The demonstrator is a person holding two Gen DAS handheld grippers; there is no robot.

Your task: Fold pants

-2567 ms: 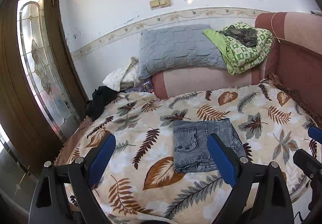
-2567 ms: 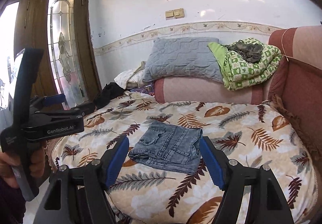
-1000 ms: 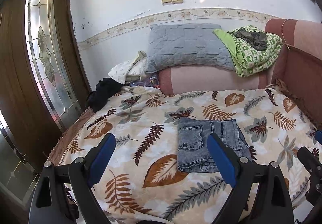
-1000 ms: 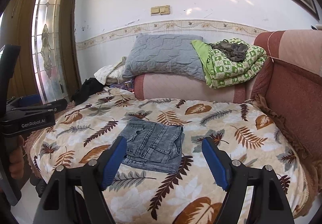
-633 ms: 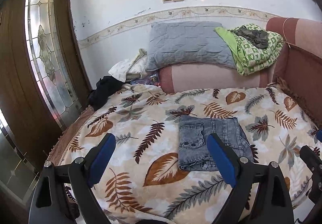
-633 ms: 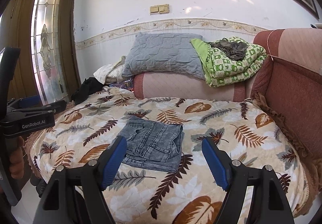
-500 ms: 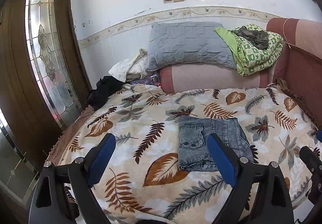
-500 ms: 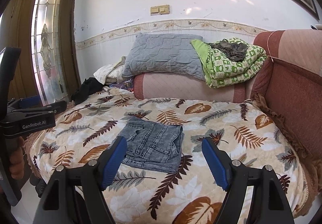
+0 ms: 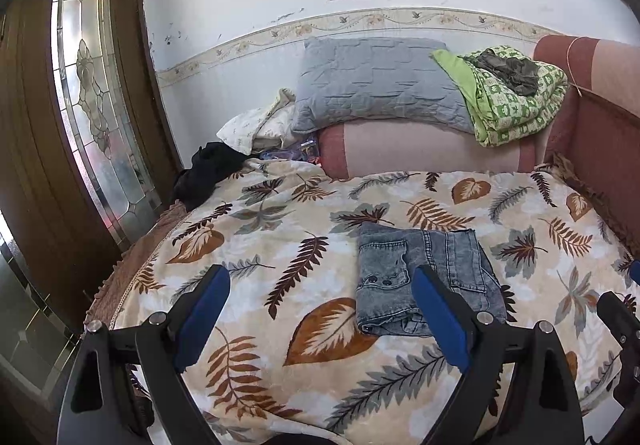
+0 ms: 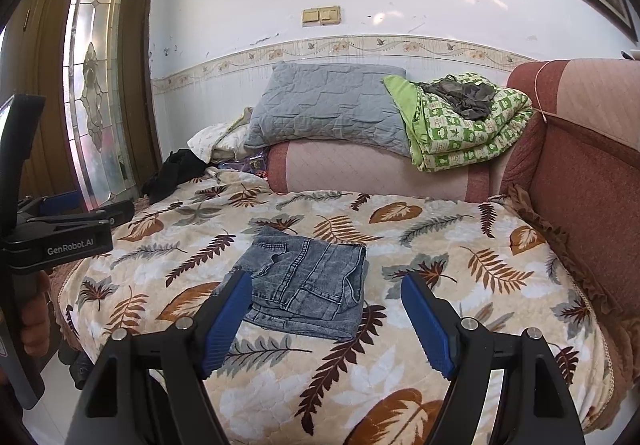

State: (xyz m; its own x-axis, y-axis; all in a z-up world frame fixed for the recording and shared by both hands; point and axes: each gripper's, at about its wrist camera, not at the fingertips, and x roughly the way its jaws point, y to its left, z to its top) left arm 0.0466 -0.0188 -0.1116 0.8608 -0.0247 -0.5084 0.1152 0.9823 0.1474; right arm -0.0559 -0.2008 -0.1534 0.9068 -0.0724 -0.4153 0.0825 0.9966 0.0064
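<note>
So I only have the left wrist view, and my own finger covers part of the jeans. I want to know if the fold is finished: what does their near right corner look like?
Observer: In the right wrist view the jeans lie as a flat folded packet. The near right corner is square, with its layers stacked.
Operator: Is the right gripper holding any of it?
Observer: No. The right gripper is open, with nothing pinched between its pads.
Operator: And my left gripper, seen from outside?
Observer: The left gripper sits beyond the left edge of the leaf-print blanket, well apart from the jeans, with a hand on its handle.
</note>
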